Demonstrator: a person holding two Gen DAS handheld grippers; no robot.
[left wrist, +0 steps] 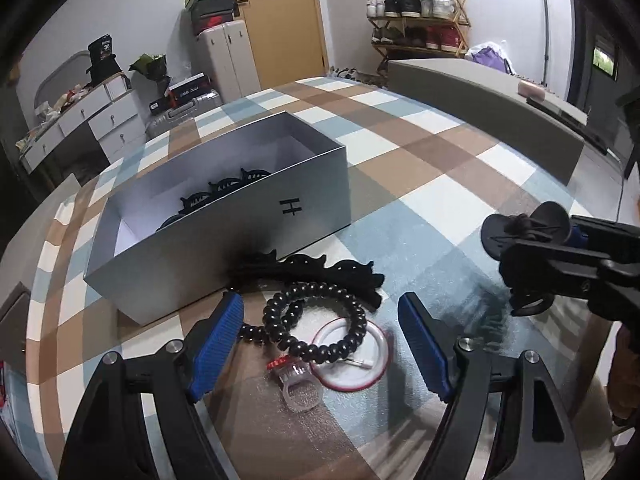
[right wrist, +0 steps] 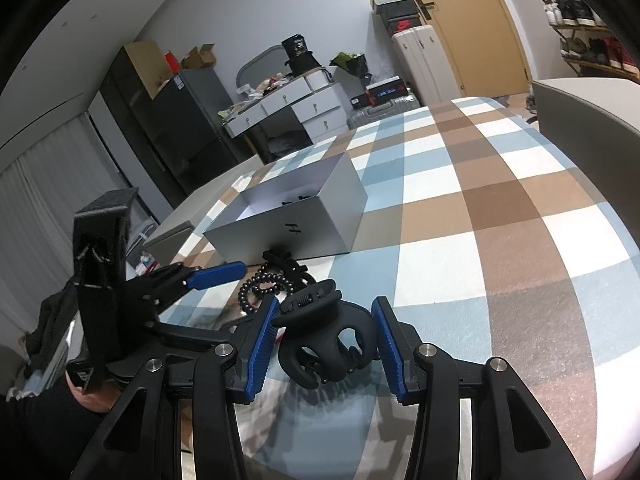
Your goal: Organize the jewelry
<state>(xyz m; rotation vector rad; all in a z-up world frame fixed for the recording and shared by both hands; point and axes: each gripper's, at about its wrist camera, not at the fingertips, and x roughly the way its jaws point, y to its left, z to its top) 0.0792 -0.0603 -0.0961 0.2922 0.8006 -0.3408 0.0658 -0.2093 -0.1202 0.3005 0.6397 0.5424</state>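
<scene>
My left gripper (left wrist: 324, 344) stands open over a black beaded bracelet (left wrist: 320, 320), a white ring with a red rim (left wrist: 360, 364) and a small clear piece with a red top (left wrist: 298, 384); its blue pads touch none of them. A long black hair claw (left wrist: 320, 268) lies just beyond, against the silver box (left wrist: 224, 248). Inside the box are more black clips (left wrist: 224, 192). My right gripper (right wrist: 324, 340) is shut on a black claw clip (right wrist: 328, 344), held above the checked cloth to the right of the pile. In the right wrist view, the left gripper's blue finger (right wrist: 218, 274) reaches toward the bracelet (right wrist: 260, 288).
Everything sits on a blue, brown and white checked cloth (left wrist: 420, 168). A grey padded board (left wrist: 480, 108) runs along the far right edge. Beyond the edge are white drawers (left wrist: 100, 120), suitcases (left wrist: 224, 64), a wooden door and a shoe rack (left wrist: 420, 20).
</scene>
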